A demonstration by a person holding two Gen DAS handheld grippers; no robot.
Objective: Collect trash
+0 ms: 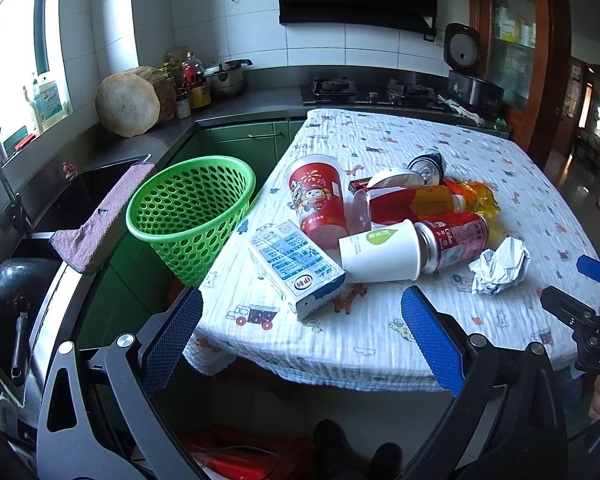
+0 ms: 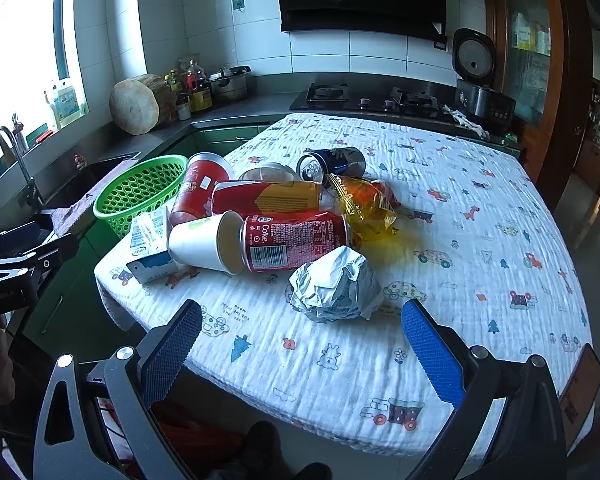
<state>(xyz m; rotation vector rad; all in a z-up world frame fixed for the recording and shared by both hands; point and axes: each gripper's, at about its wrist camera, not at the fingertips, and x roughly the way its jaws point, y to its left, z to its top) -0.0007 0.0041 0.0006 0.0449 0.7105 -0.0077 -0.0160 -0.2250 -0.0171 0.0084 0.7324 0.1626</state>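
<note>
Crumpled paper [image 2: 336,284] beside "Coke" can [image 2: 296,242]

White tiled walls [image 1: 256,16], bright window [image 1: 8,56], green cabinets [image 1: 244,144], grey countertop [image 2: 236,108].

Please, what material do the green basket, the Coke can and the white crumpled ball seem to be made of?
Green basket: apparently moulded plastic, glossy, its wall pierced by regular round holes.
Coke can: likely thin metal, with a shiny printed red surface and a silvery rim.
White crumpled ball: looks like paper, matte, with sharp creases and folds; a thin foil lining cannot be excluded.
</note>
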